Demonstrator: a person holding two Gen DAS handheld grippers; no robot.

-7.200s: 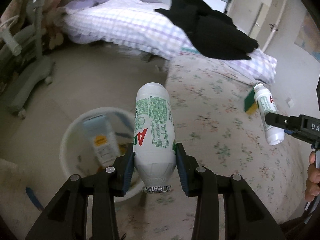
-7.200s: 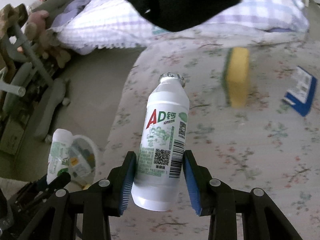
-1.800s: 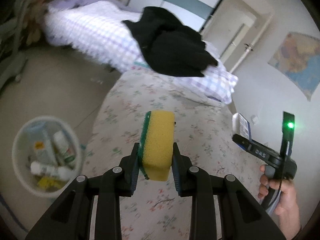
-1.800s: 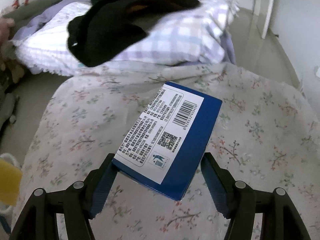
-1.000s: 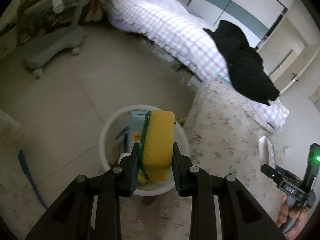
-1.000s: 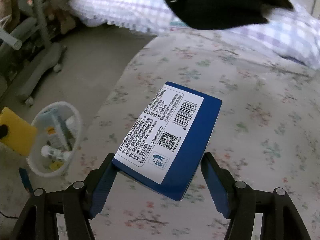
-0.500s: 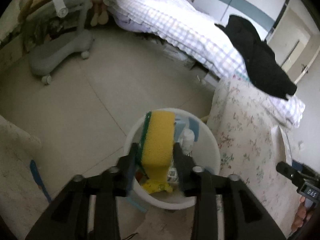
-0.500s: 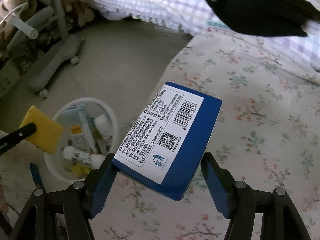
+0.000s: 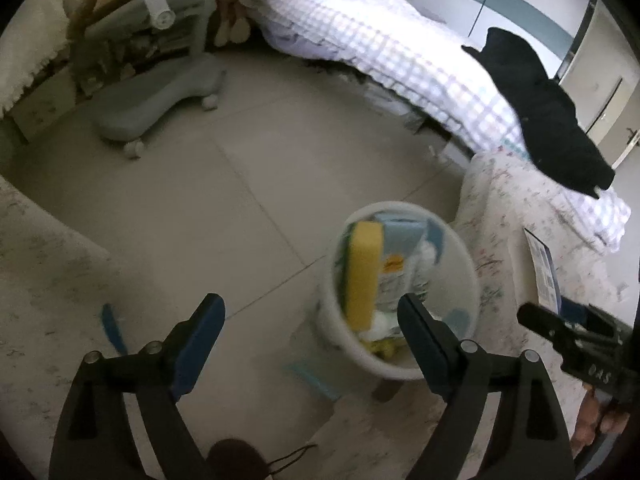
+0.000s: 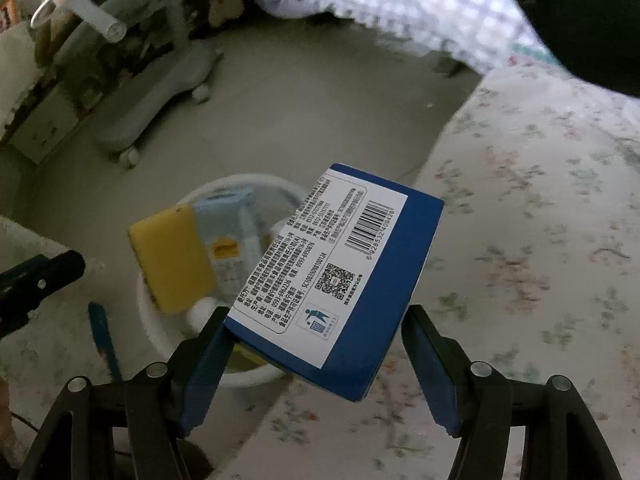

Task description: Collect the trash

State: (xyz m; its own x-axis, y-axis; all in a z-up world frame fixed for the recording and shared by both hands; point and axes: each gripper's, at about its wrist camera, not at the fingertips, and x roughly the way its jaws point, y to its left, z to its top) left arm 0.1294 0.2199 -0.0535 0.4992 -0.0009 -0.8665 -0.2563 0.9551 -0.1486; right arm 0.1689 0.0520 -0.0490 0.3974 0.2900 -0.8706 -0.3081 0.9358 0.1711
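Two grippers over white bin [image 9: 400, 364]: left gripper [image 9: 310, 316] fingers opening, empty, sponge [image 9: 362, 272] dropping; right gripper [image 10: 316, 354] clamping blue box [image 10: 340, 280]. Risk: box catching rim at 3 o'clock, landing outside.

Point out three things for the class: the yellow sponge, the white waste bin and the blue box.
yellow sponge [image 10: 172, 258]: right wrist view, on its broad yellow face.
white waste bin [image 9: 466, 254]: left wrist view, on the right side of its rim.
blue box [image 10: 384, 292]: right wrist view, on the plain blue strip beside the label.
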